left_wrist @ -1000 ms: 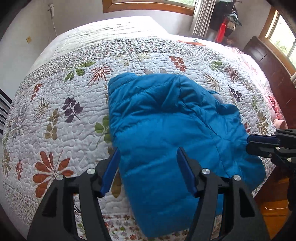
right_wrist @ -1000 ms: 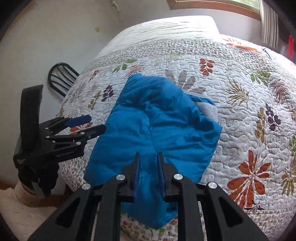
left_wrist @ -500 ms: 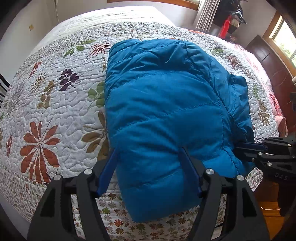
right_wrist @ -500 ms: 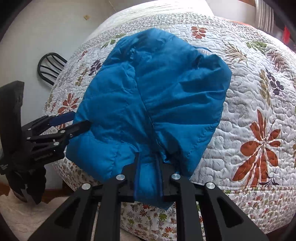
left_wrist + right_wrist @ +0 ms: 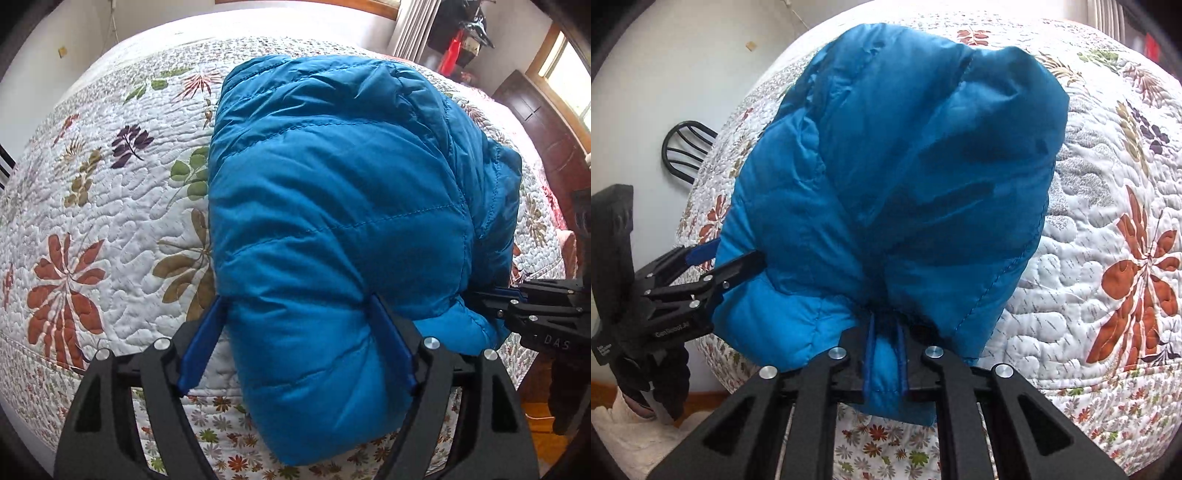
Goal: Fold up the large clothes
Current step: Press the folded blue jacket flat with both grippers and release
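Item: blue puffer jacket (image 5: 332, 206), folded into a thick bundle, lying on the bed (image 5: 110, 206) near its front edge, with the near end hanging over the quilt's flowered border.

Left hand-held gripper (image 5: 295, 339): its jaws are opening and standing wide. The jacket's near end is sitting between the two blue pads (image 5: 201, 347). The right-hand pad is lying against the fabric; the left-hand pad is standing just beside the jacket's edge with quilt showing behind it. No squeeze on the cloth is showing. In the right wrist view this same tool (image 5: 713, 266) is appearing at the bundle's left side, its fingers spread above and below the jacket's edge.

Right hand-held gripper (image 5: 884, 354): its jaws are closing, nearly together, and are pinching a narrow gathered fold of the jacket (image 5: 886, 184) between the pads. The fabric is bunching and puckering just ahead of the fingertips. In the left wrist view it (image 5: 491, 295) is reaching in from the right edge, its tips buried in the jacket's lower right corner.

Also present: a leaf-patterned quilt (image 5: 1108, 221) covering the bed; a black chair back (image 5: 687, 147) beside the wall.
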Demonstrator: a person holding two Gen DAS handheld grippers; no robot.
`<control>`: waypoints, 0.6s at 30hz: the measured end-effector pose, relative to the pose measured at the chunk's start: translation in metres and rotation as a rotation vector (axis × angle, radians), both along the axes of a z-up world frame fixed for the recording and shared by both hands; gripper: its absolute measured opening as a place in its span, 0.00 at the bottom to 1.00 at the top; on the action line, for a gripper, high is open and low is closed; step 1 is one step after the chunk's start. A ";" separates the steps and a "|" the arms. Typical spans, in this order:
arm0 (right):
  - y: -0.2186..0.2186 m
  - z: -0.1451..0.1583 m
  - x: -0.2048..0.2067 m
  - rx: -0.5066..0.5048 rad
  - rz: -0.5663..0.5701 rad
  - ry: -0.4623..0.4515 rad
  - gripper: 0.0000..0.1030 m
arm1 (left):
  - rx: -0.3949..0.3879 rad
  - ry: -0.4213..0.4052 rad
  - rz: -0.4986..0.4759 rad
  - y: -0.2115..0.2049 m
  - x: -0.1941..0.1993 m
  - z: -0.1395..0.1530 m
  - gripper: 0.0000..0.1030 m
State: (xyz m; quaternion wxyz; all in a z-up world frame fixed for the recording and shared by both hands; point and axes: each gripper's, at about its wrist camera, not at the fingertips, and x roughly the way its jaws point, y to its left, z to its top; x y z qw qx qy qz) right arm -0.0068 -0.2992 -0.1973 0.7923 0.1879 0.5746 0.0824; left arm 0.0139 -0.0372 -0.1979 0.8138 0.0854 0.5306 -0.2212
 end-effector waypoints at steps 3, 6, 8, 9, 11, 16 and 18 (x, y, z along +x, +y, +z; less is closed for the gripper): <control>0.001 0.000 -0.001 -0.015 -0.004 -0.010 0.08 | -0.007 0.001 -0.001 0.001 0.001 -0.002 0.77; 0.004 -0.001 -0.004 -0.024 -0.014 -0.023 0.08 | -0.008 -0.009 0.002 0.002 0.001 -0.004 0.77; 0.005 -0.001 -0.006 -0.031 -0.019 -0.027 0.08 | -0.008 -0.016 0.001 0.002 0.000 -0.006 0.78; 0.008 0.000 -0.005 -0.033 -0.023 -0.024 0.08 | -0.009 -0.015 0.002 0.002 0.000 -0.005 0.78; 0.013 0.004 -0.004 -0.030 -0.030 -0.012 0.08 | -0.012 -0.001 0.005 0.002 0.000 -0.002 0.77; 0.009 0.021 -0.012 0.006 -0.034 -0.025 0.13 | -0.054 0.051 0.017 0.010 0.005 0.012 0.72; 0.008 0.034 -0.016 0.008 -0.026 -0.063 0.19 | -0.042 0.024 0.021 0.013 0.001 0.023 0.69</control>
